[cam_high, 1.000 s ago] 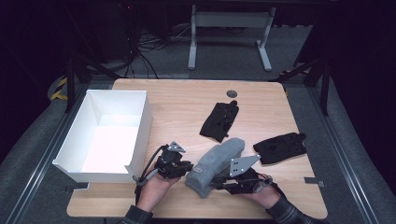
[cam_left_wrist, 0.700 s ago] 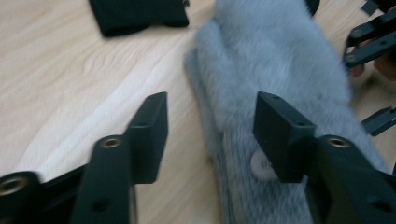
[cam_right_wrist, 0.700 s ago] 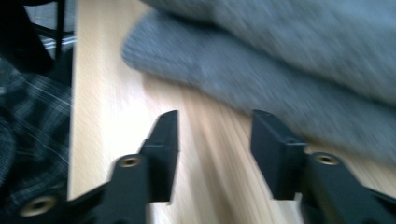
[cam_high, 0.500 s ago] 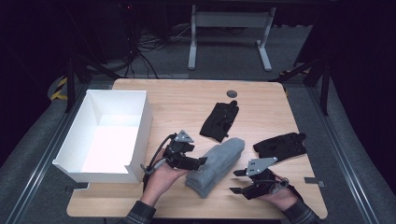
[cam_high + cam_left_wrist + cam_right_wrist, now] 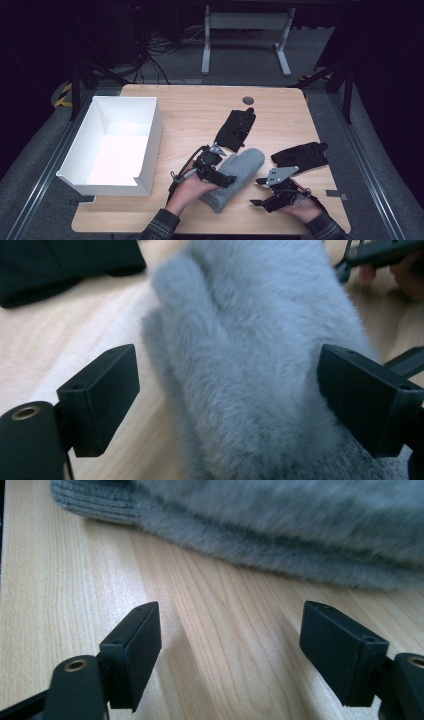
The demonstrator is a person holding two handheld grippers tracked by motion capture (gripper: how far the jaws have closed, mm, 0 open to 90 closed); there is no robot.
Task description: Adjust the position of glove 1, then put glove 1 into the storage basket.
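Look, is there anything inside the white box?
No, the white box shows a bare white floor in the high view, while the grey mitten lies on the table.

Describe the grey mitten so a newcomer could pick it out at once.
On the wooden table, right of the white box, the grey mitten lies near the front edge between the two grippers. It is pale and fluffy with a ribbed cuff; both neighbouring gloves are black.

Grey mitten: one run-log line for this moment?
grey mitten: flat on table | left gripper: jaws just opened, straddling mitten | right gripper: jaws just opened, over bare wood beside mitten | white box: empty
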